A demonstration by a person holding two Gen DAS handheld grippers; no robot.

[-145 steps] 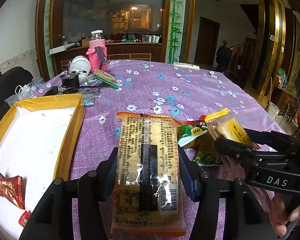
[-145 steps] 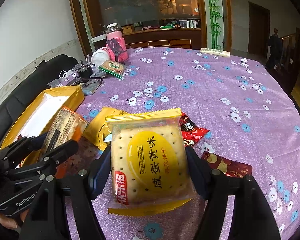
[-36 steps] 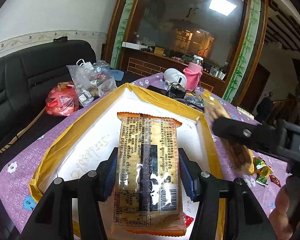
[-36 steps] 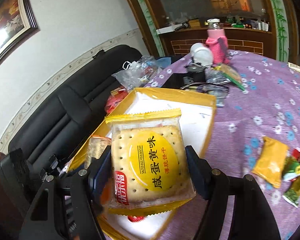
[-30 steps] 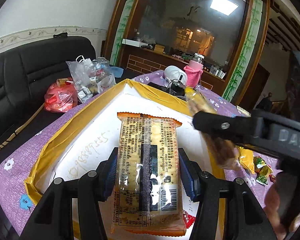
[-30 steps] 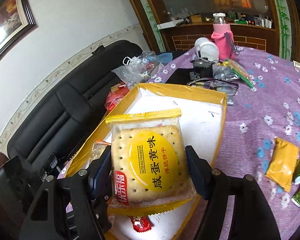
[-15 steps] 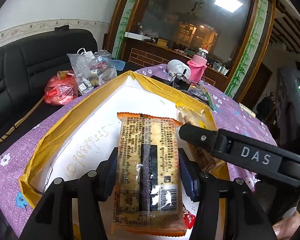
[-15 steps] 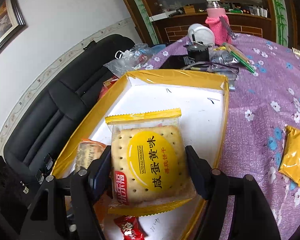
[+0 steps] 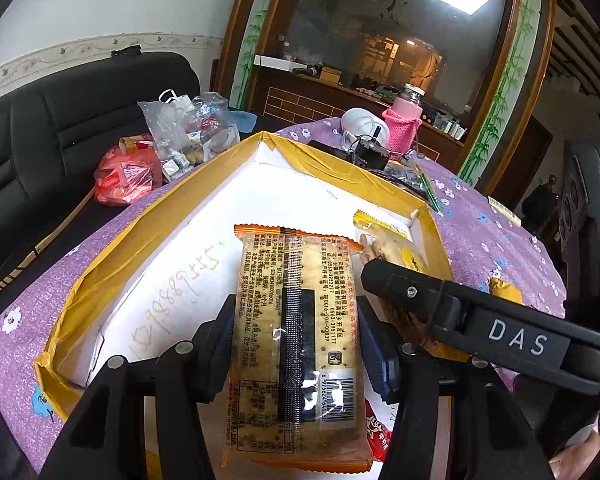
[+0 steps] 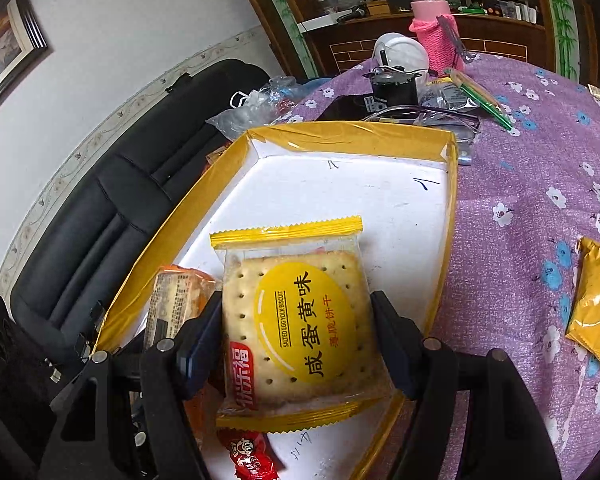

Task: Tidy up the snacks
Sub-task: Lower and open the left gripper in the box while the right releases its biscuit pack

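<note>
A: Both packs have travelled with us from the purple cloth to over the box [image 10: 452, 184]; a second ago our right gripper [image 10: 298, 344] sat higher, and now it hangs low over the white floor.

B: Nearest us, our left gripper [image 9: 296, 344] has its jaws closed on the long pack [image 9: 296, 336] at mid-length, held above the box floor. Our right jaws clamp the square pack [image 10: 300, 320] by its side edges, above the near right corner.

A: We judge both light. Their film is glossy and slippery, crimped at the ends, and the crackers inside are stiff but brittle, so we squeeze the flat sides gently, never the seams.

B: Below them a red candy [image 10: 252, 452] lies on the smooth white cardboard. Yellow tape wraps the rim.

A: Farther right, a yellow pouch [image 10: 596, 320] waits on the flowered cloth [image 10: 520, 240], well outside the box.
</note>
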